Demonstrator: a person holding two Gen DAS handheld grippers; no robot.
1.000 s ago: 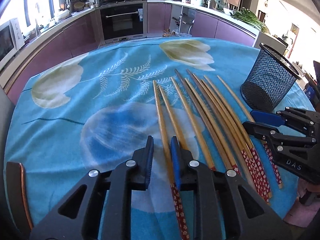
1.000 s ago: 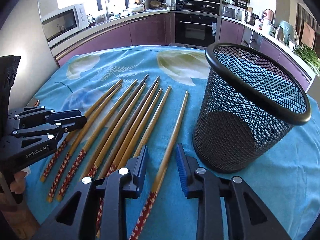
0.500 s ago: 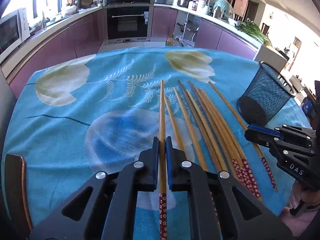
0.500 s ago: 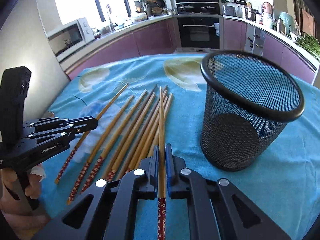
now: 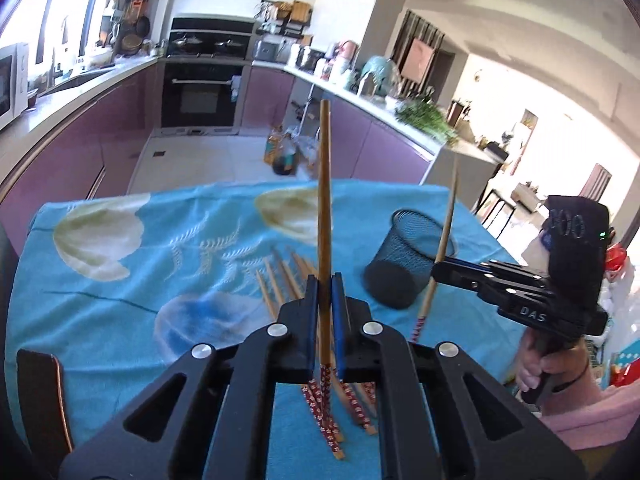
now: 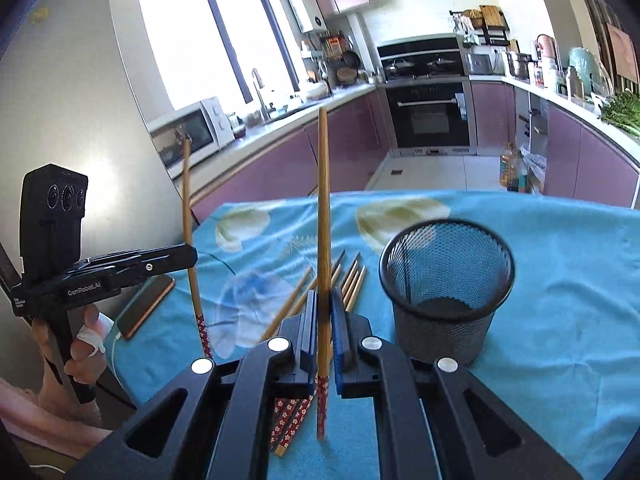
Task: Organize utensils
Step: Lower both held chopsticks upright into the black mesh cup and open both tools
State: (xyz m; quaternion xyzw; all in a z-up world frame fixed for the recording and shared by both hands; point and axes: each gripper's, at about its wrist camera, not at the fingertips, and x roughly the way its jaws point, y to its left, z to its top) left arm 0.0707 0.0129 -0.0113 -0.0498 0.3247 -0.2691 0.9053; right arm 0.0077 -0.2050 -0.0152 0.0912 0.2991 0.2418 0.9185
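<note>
In the left wrist view my left gripper is shut on a wooden chopstick with a red flowered end, lifted off the cloth and pointing up and away. The right gripper at the right holds another chopstick just in front of the black mesh cup. In the right wrist view the right gripper is shut on its chopstick; the mesh cup stands upright to the right. The left gripper carries its chopstick at the left. Several chopsticks lie on the cloth.
A blue flowered tablecloth covers the table. A phone with a cable lies near the table's left edge, also seen as the phone. Loose chopsticks lie between the grippers. A person's hand grips the left handle. Kitchen counters lie beyond.
Both grippers closed on one chopstick each, then rose from the cloth and tilted up. The two chopsticks left the row and now hang above the table.
</note>
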